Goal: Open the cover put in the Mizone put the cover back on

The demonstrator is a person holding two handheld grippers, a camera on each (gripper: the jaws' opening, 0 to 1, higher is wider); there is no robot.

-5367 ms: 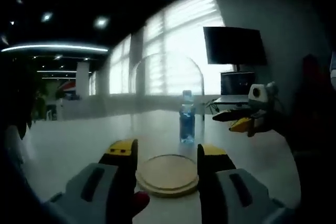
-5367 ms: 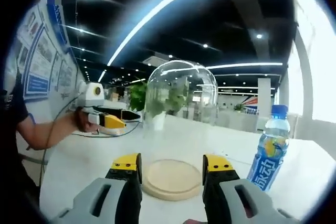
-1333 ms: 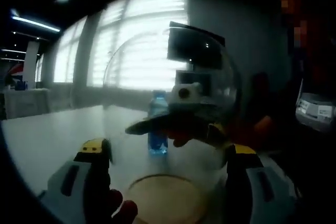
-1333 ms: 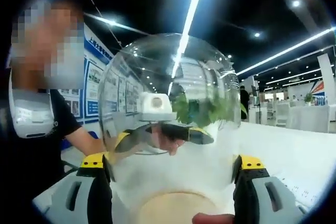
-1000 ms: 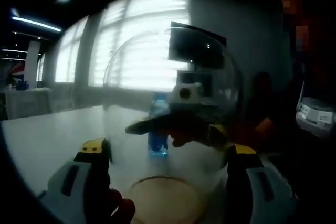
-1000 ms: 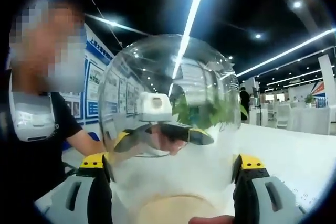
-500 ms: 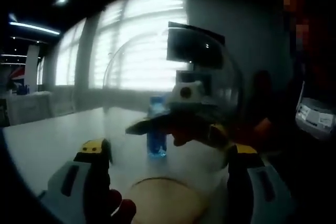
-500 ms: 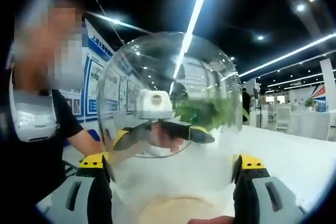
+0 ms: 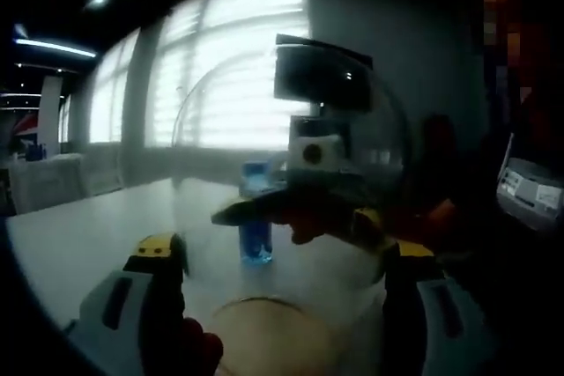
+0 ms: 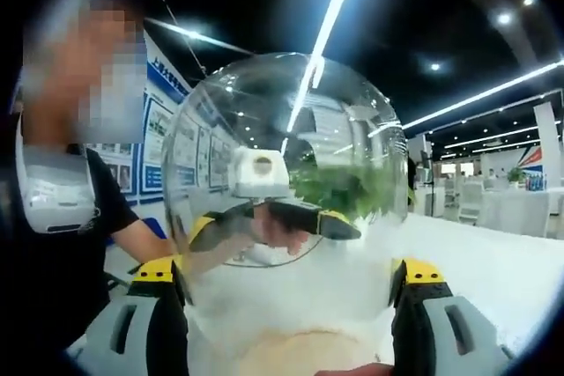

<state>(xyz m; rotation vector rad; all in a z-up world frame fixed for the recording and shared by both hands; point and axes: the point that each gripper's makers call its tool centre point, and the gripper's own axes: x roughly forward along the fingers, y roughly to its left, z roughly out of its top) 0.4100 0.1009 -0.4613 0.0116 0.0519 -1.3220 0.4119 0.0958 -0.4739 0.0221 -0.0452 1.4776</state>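
**Q:** Tool jaws on each side: what are they doing?

**A:** Both are spread wide around the clear glass cover (image 9: 291, 165). In the left gripper view the left tool (image 9: 282, 257) has its yellow-tipped jaws flanking the dome's walls; in the right gripper view the right tool (image 10: 286, 275) does the same from the opposite side. Whether the pads actually press the glass, I cannot tell.

**Q:** Where is the Mizone?

**A:** The blue bottle (image 9: 256, 213) stands upright on the white desk (image 9: 79, 235), beyond the dome and seen through the glass, well apart from the round wooden base (image 9: 273, 336).

**Q:** How far along is the job?

**A:** Early, I judge. The dome looks about to come off the base, or just lifted; the rim is too blurred to say. The bottle is untouched. Left: set the cover aside, stand the bottle on the base, then lower the cover over it.
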